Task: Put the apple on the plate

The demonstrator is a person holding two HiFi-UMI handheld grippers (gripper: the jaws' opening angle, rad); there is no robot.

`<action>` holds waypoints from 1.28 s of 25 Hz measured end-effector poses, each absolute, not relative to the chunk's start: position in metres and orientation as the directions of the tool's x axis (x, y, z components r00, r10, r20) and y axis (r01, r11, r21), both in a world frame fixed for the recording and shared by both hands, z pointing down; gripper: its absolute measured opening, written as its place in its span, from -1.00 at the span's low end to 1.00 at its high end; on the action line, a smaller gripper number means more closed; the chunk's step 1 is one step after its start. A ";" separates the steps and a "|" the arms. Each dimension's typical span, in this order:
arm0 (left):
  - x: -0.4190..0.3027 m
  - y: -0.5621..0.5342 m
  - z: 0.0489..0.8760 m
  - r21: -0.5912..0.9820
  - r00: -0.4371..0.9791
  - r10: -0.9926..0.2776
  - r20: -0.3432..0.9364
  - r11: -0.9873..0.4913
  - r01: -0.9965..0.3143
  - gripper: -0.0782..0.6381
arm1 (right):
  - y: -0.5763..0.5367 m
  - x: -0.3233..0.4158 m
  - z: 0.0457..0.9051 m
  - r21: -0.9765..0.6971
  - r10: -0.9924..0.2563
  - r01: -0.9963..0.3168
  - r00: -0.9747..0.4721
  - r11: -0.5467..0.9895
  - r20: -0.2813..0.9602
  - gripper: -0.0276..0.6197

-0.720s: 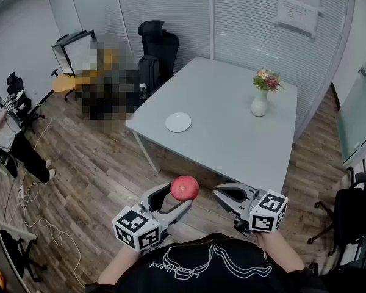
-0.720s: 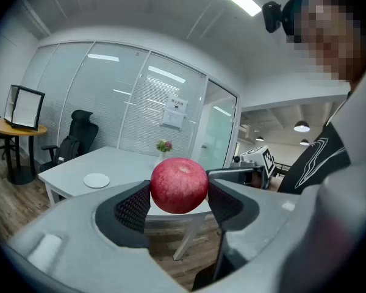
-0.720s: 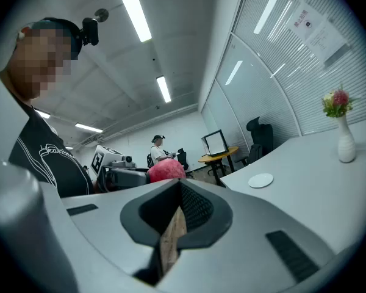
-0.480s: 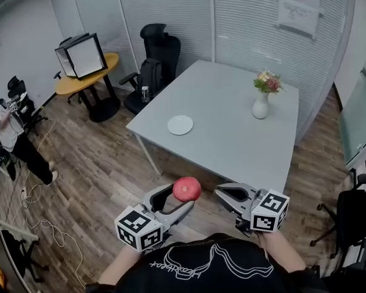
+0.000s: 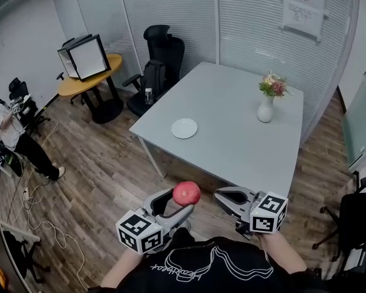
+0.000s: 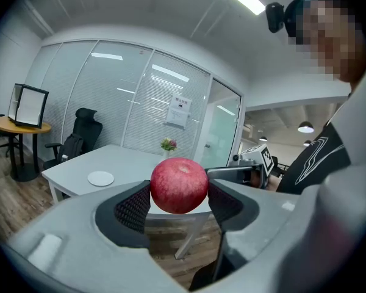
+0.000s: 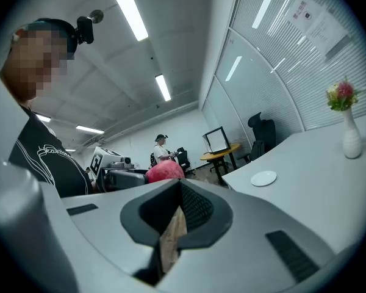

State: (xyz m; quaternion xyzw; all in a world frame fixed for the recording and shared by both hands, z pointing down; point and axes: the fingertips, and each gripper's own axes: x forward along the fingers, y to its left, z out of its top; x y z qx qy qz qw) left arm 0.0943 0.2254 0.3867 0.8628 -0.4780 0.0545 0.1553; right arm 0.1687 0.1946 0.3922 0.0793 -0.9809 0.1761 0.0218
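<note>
A red apple (image 5: 186, 193) (image 6: 179, 185) sits between the mesh pads of my left gripper (image 5: 178, 201) (image 6: 179, 195), which is shut on it and held in the air in front of the person's chest. The white plate (image 5: 184, 128) (image 6: 100, 178) (image 7: 263, 178) lies bare near the left edge of the grey table (image 5: 232, 133), well ahead of both grippers. My right gripper (image 5: 222, 194) (image 7: 179, 188) is level beside the left one, jaws together and holding nothing. From the right gripper view the apple (image 7: 165, 171) shows just past its jaws.
A white vase of flowers (image 5: 266, 107) stands at the table's far right. A black office chair (image 5: 165, 47) and a round yellow table with a light box (image 5: 88, 63) are beyond the table's left. A person (image 5: 12, 136) stands at the far left on the wood floor.
The table, plate and vase have slid slightly down and right in the head view. Both grippers keep their places, and the apple stays gripped in the left one.
</note>
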 end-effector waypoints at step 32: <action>-0.083 -0.032 0.399 0.253 0.688 -0.682 0.250 -0.639 -0.726 0.07 | -0.039 0.011 0.404 -0.381 -0.380 -0.404 -0.914 0.832 0.140 -0.89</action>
